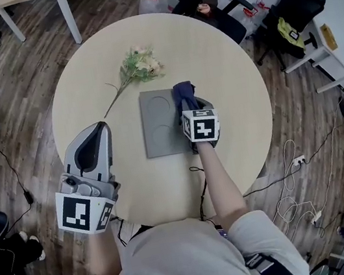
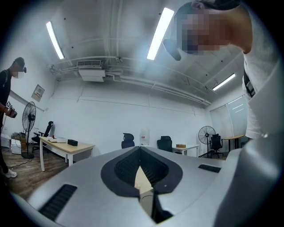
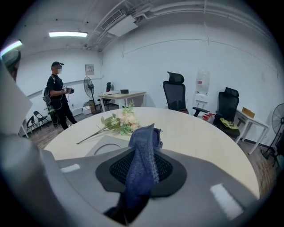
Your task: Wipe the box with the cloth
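Note:
A flat grey box (image 1: 156, 124) with two round recesses lies in the middle of the round beige table (image 1: 236, 89). My right gripper (image 1: 187, 102) is over the box's right edge, shut on a dark blue cloth (image 1: 183, 94) that sticks out past the fingertips. In the right gripper view the cloth (image 3: 143, 148) runs up between the jaws of the right gripper (image 3: 143, 155), with the box (image 3: 98, 148) just left of them. My left gripper (image 1: 96, 128) is above the table's near left part, shut and empty. In its own view the left gripper (image 2: 140, 150) points up toward the far wall and ceiling.
A spray of artificial flowers (image 1: 138, 67) lies on the table beyond the box, its stem running down to the left. Black office chairs (image 1: 294, 6) and white desks ring the table. Cables (image 1: 293, 191) trail on the wooden floor. A person (image 3: 57, 95) stands at the far left.

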The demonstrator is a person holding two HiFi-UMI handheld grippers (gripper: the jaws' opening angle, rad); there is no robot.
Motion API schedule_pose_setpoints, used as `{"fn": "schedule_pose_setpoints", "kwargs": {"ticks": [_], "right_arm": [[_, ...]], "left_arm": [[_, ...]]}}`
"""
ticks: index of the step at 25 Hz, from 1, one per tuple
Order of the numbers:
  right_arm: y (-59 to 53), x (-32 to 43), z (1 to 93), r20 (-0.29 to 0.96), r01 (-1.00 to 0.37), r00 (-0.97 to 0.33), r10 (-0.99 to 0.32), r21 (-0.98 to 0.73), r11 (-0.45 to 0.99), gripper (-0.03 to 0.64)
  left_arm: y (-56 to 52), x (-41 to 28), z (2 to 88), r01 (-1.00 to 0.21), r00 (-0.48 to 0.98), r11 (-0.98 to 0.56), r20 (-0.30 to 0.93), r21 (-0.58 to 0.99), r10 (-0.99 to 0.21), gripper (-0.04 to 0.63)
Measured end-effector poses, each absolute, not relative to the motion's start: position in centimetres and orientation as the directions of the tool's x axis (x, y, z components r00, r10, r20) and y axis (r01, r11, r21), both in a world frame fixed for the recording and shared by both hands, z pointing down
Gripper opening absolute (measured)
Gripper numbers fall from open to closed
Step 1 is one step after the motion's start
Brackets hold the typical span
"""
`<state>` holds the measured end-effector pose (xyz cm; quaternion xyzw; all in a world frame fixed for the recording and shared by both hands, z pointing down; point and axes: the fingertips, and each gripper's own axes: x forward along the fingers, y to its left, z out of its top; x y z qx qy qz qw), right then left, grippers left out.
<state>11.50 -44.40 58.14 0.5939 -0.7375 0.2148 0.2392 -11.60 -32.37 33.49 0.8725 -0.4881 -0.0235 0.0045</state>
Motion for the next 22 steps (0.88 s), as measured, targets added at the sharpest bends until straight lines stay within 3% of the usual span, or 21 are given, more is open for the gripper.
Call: {"fn": "schedule_pose_setpoints", "kwargs": {"ticks": [10, 16, 22], "right_arm": [[-40.8, 0.2, 58.0, 0.588, -0.915, -0.388, -0.709, -0.154, 0.373, 0.08], [-39.8, -2.8, 62.1, 0.678, -0.896, -0.349, -0.647, -0.04, 0.442, 0.08], [-40.1, -1.0, 62.3, 0.684, -0.913, -0.332, -0.65, -0.059, 0.404, 0.08]], "left_arm": [[-30.9, -11.8, 33.5, -0.853, 0.519, -0.521, -0.043, 0.032, -0.853, 0.009], [-30.1, -13.6, 33.5, -0.87, 0.491, -0.492, -0.041, 0.028, -0.87, 0.009], [-29.8, -14.3, 33.3, -0.876, 0.479, -0.481, -0.048, 0.037, -0.877, 0.008]]}}
